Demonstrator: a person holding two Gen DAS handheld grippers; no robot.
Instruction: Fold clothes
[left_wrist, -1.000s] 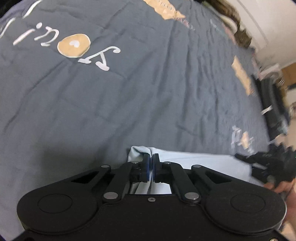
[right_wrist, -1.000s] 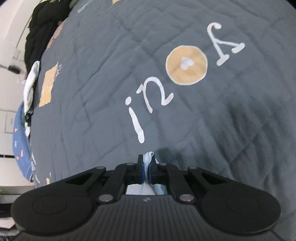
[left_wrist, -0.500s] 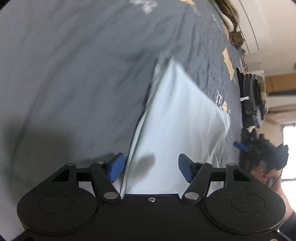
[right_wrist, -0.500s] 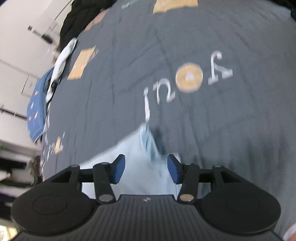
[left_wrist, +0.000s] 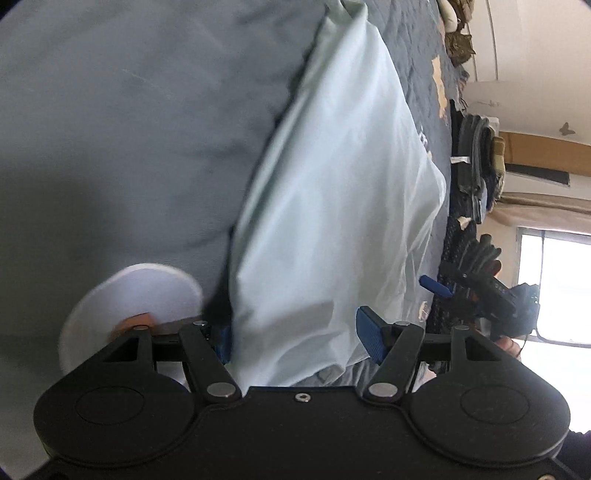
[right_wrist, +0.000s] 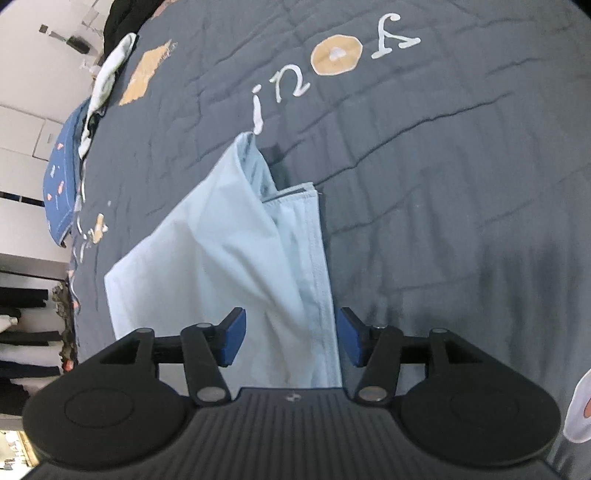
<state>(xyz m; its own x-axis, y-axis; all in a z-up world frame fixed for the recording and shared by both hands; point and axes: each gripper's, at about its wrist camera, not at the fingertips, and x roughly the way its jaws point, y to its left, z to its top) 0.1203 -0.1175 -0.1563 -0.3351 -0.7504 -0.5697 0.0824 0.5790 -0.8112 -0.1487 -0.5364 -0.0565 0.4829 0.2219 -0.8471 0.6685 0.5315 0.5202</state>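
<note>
Light-blue garment (right_wrist: 229, 258) is lying folded on the grey quilt (right_wrist: 424, 184), filling mid-frame. Right gripper (right_wrist: 289, 338) is opening, garment between its untouching pads; left gripper (left_wrist: 295, 338) is standing spread over it.

One pale blue garment (right_wrist: 207, 266) – one grey quilt (right_wrist: 443, 184) – two grippers: left (left_wrist: 295, 334), right (right_wrist: 290, 341).

Pale blue garment (right_wrist: 221, 258) on a grey quilted bedspread (right_wrist: 443, 184).
Bedspread: white lettering, tan patches. Tongs: black, blue pads (right_wrist: 232, 338).
</note>
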